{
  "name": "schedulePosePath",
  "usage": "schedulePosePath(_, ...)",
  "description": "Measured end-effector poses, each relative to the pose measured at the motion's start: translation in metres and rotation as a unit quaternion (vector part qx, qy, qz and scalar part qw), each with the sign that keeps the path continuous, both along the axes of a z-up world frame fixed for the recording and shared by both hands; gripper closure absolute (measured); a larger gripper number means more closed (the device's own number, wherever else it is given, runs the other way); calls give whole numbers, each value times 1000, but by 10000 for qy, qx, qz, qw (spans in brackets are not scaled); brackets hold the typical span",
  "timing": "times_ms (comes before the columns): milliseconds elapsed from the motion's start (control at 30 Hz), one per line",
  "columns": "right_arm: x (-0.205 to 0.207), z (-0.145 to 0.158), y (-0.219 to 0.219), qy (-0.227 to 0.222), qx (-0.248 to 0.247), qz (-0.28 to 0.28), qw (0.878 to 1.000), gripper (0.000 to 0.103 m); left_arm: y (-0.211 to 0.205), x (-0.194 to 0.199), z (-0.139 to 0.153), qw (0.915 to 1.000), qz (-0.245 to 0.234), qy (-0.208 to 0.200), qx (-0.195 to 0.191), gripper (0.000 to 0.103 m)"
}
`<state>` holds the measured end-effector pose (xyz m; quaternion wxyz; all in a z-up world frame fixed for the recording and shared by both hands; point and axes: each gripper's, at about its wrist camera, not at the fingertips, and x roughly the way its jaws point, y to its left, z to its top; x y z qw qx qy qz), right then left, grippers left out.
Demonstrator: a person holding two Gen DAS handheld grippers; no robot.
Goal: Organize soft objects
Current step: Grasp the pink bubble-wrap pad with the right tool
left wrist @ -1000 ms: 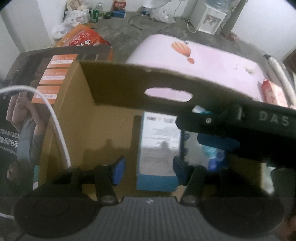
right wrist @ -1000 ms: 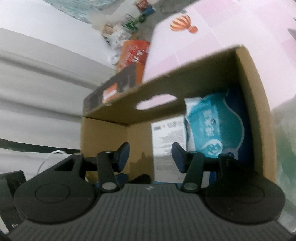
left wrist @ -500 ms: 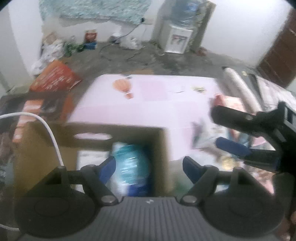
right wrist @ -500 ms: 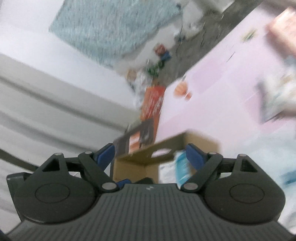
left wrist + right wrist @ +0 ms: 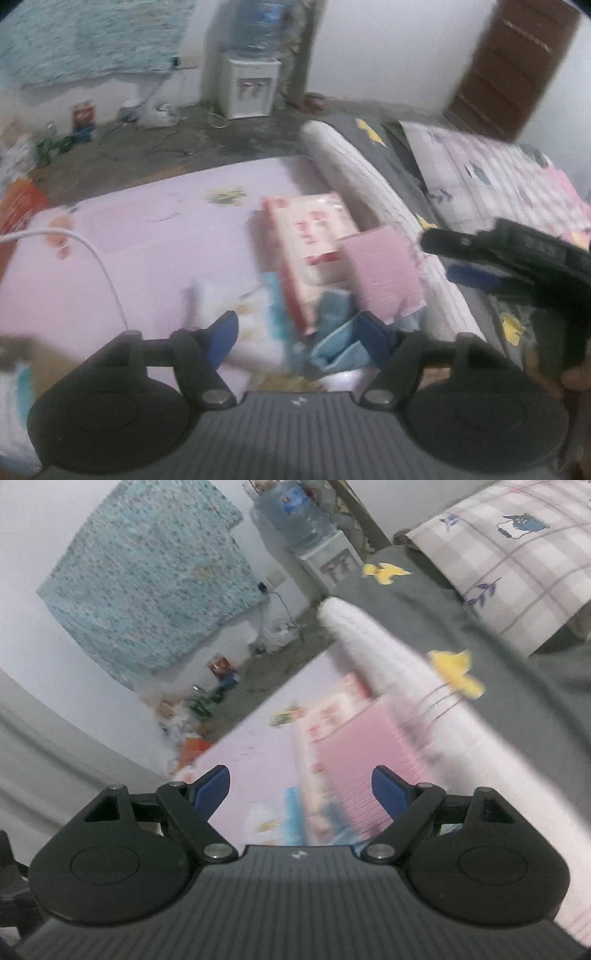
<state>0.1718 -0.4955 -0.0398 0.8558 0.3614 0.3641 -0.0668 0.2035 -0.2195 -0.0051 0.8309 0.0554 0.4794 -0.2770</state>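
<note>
Pink mat (image 5: pixel 155 236) has the soft stuff piled by the rolled blanket (image 5: pixel 369 192): wipes pack (image 5: pixel 314 236), pink cloth (image 5: pixel 384 273), blue cloth (image 5: pixel 332 332). Left gripper (image 5: pixel 295 332) over the pile, fingers closing w/ nothing pinched yet. Right gripper (image 5: pixel 301 788) fingers spread, empty, prob lining up a grab.

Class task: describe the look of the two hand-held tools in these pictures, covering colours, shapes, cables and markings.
Both the left tool and right tool have black, ribbed bodies with round black side discs, black linkage arms with silver pivot screws, and blue finger pads. A white cable arcs beside the left one.
</note>
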Motion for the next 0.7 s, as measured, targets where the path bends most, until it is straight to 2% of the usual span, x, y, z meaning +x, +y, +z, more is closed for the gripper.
schedulePosePath(133,23,-31,-35,133,25,345,9993,21,-48,11,-28,9998,-149,124,63,39)
schedulePosePath(233,46,-52,-33,316,37,558,9979,27,-68,22,-46,9995,-129,295,-35,47)
schedulePosePath(400,70,-82,-39,681,-1,729,9950,38,-82,34,-67,9984,-61,559,-9,51)
schedulePosePath(567,74,-93,-37,802,107,799,9935,43,-87,42,-75,9972,-8,728,-162,56)
schedulePosePath(633,74,-95,-35,805,136,832,9932,49,-89,45,-76,9965,-11,799,-228,61)
schedulePosePath(700,73,-96,-34,804,180,834,9931,54,-92,45,-76,9964,-3,809,-234,61)
